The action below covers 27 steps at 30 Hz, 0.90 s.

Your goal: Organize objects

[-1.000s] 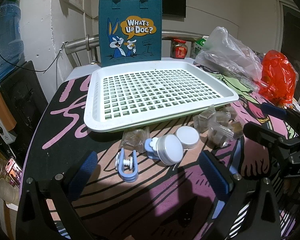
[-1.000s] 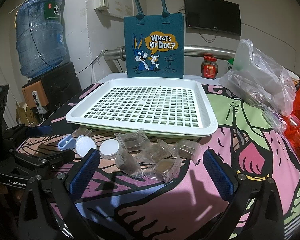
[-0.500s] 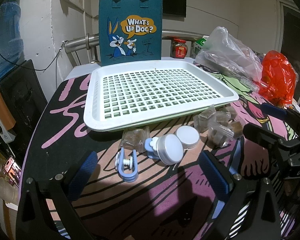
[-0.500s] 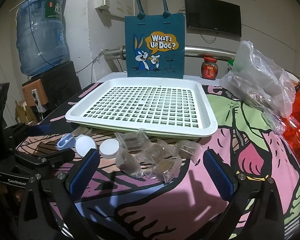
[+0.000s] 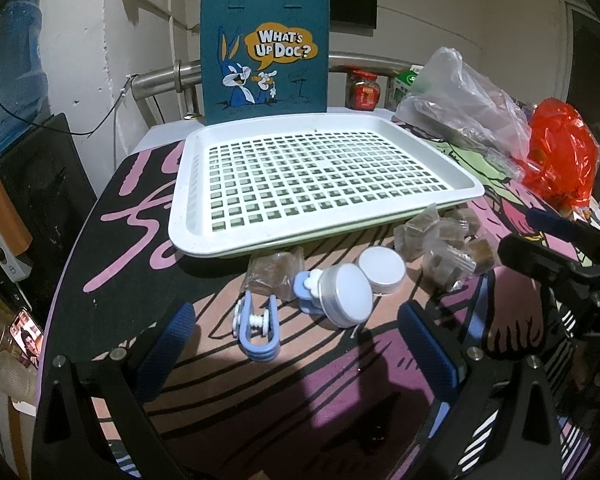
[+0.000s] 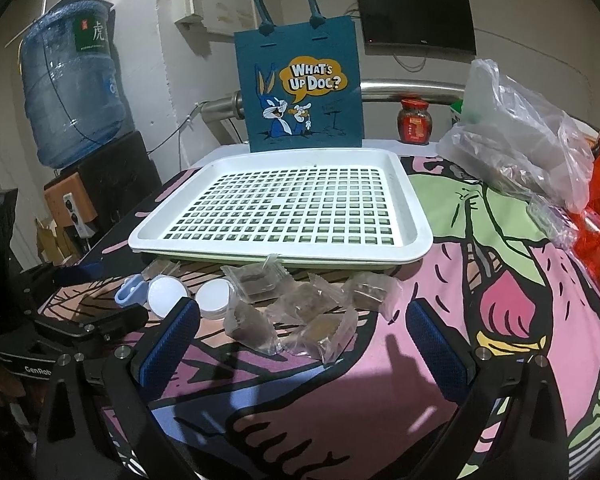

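Everything to be sorted lies on the worktop [image 5: 148, 216] just in front of the white slotted tray [image 5: 188, 216], which holds nothing yet. Farthest left of the tray's front rim is a pale blue clip [image 5: 257, 330], and the left claw [image 5: 296, 344] hovers just short of it with its pads wide apart and nothing between them. The clip's rounded, springy shape could squirt out sideways if the pads close off-centre. Next along, a tilted round tin [image 5: 346, 294] leans on a small blue piece [image 5: 306, 288], touching a second flat tin [image 5: 381, 270]; nudging either could send the leaning one rolling off the edge. Further right, by the tray's front right corner, sits a heap of clear-wrapped brown snack packets [image 6: 300, 312], overlapping one another. The right claw [image 6: 298, 340] is also spread and empty, just before them. Slick wrappers invite grabbing two at once, or pinching only a loose film edge.
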Available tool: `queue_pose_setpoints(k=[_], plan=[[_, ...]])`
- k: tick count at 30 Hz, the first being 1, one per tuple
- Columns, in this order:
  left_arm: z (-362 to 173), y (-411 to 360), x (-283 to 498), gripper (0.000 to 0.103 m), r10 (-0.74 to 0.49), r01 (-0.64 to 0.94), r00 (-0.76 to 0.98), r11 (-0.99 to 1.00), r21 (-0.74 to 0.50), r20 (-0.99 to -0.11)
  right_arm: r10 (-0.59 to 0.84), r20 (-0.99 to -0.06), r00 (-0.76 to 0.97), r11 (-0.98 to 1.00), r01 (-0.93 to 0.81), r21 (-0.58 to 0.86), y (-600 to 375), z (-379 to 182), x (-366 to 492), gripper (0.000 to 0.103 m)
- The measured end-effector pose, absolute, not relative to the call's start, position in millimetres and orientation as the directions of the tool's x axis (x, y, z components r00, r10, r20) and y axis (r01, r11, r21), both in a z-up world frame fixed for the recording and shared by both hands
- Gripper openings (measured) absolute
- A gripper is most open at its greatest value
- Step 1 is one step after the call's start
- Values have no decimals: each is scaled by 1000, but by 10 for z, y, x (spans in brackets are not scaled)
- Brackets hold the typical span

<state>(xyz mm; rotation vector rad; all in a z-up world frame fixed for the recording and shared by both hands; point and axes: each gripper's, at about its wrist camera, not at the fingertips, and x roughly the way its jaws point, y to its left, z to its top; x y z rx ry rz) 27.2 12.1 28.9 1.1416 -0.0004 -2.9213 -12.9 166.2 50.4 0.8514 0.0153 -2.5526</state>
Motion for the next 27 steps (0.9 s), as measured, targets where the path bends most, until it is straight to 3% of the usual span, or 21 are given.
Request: queue_pose_setpoints(k=[19,21,23,27], plan=[[323,-192,408,99,0,20,-705,-1000,-21,-709,-422,-572,-704,-893,431,129,2041,644,-21,103],[302,-202,392,94,3,19,-694,-1000,-23,-720,-420,-586,-693,-892,435,124,2045,609,-35,103],[297,-206,370,88,13,13,-688,-999,-30,-725,-422,-599,-680,-889,441,124,2036,575,-50,96],[285,-195,313,87,29,6,-681,-999,-45,-732,-444,-648,-619,-868,476,140,1954,473,-108,84]])
